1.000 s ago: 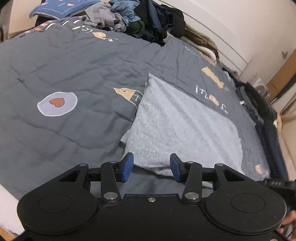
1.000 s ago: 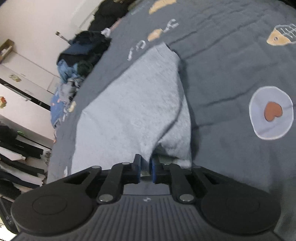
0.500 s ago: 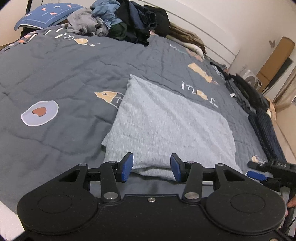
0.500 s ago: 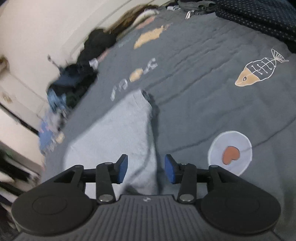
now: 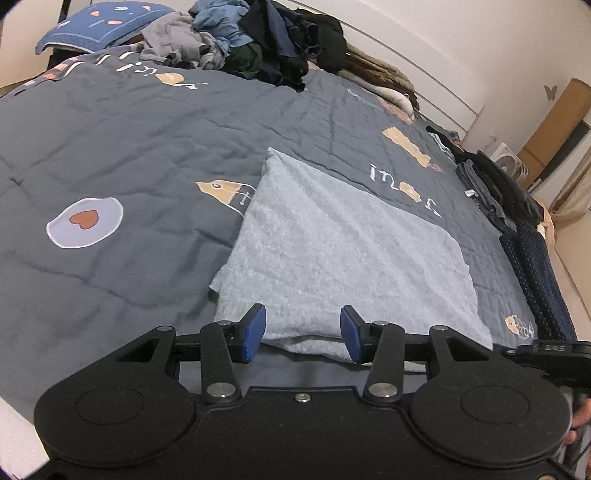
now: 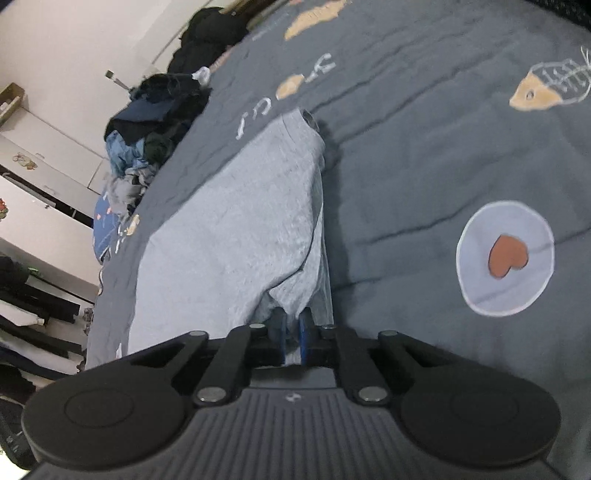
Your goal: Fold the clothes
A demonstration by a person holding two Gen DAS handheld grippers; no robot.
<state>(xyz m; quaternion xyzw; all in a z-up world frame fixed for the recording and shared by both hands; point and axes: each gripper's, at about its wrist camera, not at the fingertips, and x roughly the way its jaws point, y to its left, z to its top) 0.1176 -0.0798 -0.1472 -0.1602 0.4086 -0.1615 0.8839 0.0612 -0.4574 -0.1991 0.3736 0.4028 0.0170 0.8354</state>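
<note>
Half a second ago the right gripper [image 6: 291, 332] stood parted beside the garment; its jaws are closing now, clenched on the near edge of the one light grey folded garment [image 5: 343, 251] lying flat on the dark grey quilt [image 5: 110, 147]. One left gripper [image 5: 303, 334] hovers released at the garment's near hem, pads apart and touching nothing. Only the left view shows the blue pillow [image 5: 103, 22] and folded dark clothes [image 5: 495, 184] at the bed's far edge; both views show one heap of unfolded clothes [image 6: 155, 125].
</note>
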